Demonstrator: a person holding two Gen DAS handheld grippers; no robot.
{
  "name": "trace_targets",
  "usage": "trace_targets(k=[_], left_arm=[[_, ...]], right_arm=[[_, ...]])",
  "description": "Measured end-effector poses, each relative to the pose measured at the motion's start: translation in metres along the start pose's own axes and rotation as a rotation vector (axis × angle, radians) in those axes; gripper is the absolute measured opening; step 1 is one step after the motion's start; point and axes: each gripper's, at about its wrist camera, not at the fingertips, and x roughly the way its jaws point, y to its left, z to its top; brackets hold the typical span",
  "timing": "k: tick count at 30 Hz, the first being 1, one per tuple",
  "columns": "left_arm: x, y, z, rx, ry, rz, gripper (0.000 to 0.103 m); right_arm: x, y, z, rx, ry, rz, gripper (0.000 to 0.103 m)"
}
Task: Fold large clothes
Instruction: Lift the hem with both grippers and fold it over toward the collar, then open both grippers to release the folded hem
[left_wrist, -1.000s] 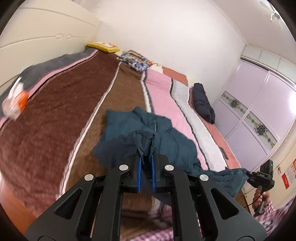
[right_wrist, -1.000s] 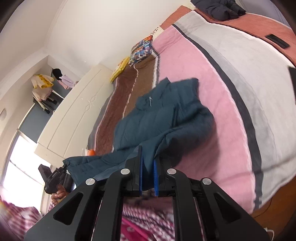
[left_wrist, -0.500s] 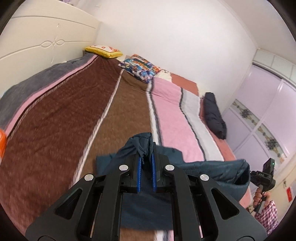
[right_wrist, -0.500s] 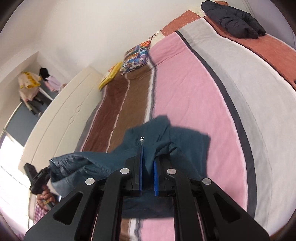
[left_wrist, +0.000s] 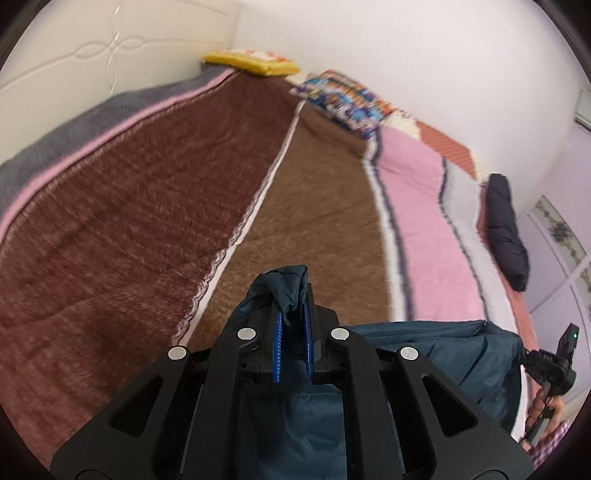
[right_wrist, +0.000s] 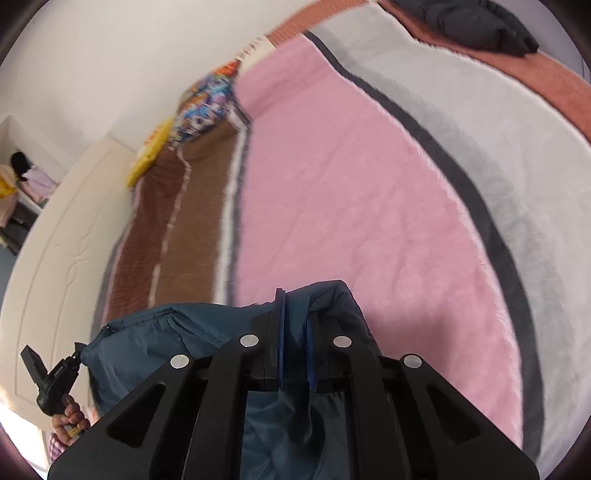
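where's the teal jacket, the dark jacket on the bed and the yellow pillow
teal jacket (left_wrist: 443, 350): left wrist view, the stretch hanging between the two grippers
dark jacket (left_wrist: 504, 229): left wrist view, the middle of the bundle
yellow pillow (left_wrist: 251, 62): left wrist view, its top face

The garment is dark teal; the blanket runs in brown, pink, grey and white stripes; one pillow is yellow, another pillow multicoloured; the bundle is near-black; the gripper pads are blue.
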Motion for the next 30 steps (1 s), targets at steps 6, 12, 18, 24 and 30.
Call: trace_targets(k=[6, 12, 18, 24, 30], left_arm=[[0.058, 0.013, -0.013, -0.035, 0.052, 0.054, 0.010], [0.084, 0.024, -0.027, -0.069, 0.091, 0.077, 0.020], [0.055, 0.034, -0.012, -0.136, 0.004, 0.079, 0.043], [0.010, 0.032, -0.003, -0.139, -0.040, 0.010, 0.043], [-0.010, 0.003, -0.032, -0.036, 0.017, -0.083, 0.043]], right_arm=[[0.070, -0.013, 0.000, -0.007, 0.064, -0.068, 0.010], [0.102, -0.030, -0.010, 0.027, 0.141, -0.077, 0.011], [0.086, -0.037, 0.000, 0.122, 0.200, 0.005, 0.022], [0.046, -0.040, 0.010, 0.198, 0.138, 0.131, 0.056], [0.015, -0.022, 0.008, 0.131, 0.018, 0.099, 0.074]])
